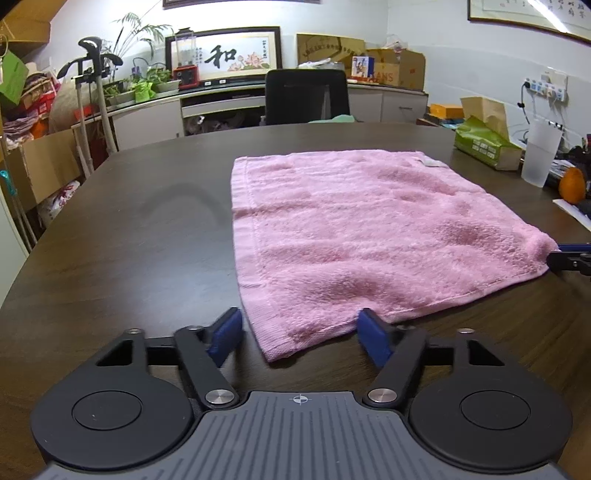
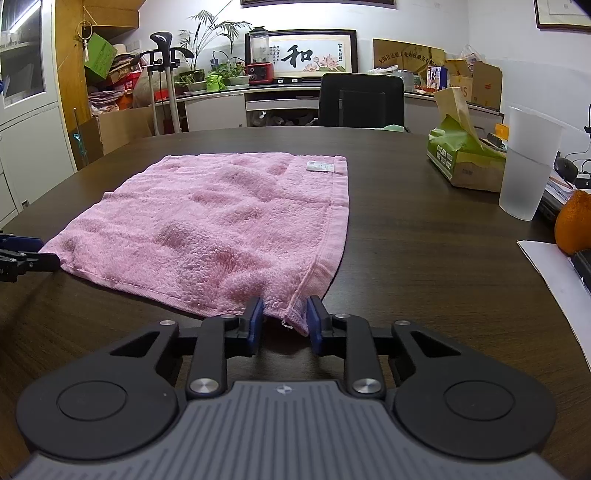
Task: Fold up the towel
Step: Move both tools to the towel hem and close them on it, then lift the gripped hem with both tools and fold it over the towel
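Pink towel [image 1: 362, 229] flat on the surface [image 1: 129, 236]; my left hand-held gripper [image 1: 299, 332] gapes astride one near corner, my right hand-held gripper [image 2: 284, 319] nearly pinches the other, ready to lift for folding

Both views are evenly lit from overhead; a bright strip flares at twelve o'clock on the white wall [image 1: 236, 14], washing it out. The dark table [image 1: 129, 229] carries a dull sheen and soft shadows. Fisheye bending curves the table's rim and the wall frames toward three and nine o'clock. Focus is fairly sharp at centre, softer at the corners.
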The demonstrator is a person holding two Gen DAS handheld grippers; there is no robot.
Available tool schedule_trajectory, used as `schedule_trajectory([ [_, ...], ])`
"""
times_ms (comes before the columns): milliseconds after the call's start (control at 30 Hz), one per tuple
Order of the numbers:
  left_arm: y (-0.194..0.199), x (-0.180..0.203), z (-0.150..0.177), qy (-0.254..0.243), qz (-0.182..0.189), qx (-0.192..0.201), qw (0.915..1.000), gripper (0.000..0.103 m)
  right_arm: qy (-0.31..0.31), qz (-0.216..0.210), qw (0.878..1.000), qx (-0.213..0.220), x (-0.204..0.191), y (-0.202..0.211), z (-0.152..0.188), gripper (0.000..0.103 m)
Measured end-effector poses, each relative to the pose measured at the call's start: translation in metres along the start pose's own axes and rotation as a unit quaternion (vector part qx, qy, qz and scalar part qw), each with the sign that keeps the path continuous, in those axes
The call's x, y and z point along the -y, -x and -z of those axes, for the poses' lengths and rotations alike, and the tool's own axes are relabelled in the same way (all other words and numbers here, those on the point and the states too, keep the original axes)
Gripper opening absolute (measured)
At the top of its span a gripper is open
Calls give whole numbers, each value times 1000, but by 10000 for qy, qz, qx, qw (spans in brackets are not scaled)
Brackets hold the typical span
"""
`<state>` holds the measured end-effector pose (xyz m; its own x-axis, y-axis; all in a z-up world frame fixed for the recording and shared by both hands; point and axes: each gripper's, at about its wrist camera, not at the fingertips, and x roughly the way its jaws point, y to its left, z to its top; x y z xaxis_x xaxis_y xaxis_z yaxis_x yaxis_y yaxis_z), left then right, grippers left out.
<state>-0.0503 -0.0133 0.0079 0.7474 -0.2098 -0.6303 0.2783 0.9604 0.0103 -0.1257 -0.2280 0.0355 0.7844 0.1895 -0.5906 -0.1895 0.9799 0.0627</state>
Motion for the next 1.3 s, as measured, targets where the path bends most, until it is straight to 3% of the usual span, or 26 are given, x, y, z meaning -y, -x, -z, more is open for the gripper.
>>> schedule_trajectory([
  [133,0,3,-2,73,-62,-9,10000,24,29,3,10000,-13,-2,1,0,23],
  [233,1,1,-3,160,-81,-34,9998,14,3,-9,10000,-18,-1,1,-1,18],
  [367,2,-1,-2,194,-55,-38,9998,10,147,48,9999,-16,-5,2,-1,11],
  [633,8,0,1,345,-15,8,9994,7,134,142,9994,291,-8,12,1,9],
  [800,30,1,4,315,-83,318,9990,7,67,64,9988,479,-9,27,6,9],
  [1300,118,8,9,602,280,1021,9926,7,-487,-442,9881,1392,0,125,27,10],
])
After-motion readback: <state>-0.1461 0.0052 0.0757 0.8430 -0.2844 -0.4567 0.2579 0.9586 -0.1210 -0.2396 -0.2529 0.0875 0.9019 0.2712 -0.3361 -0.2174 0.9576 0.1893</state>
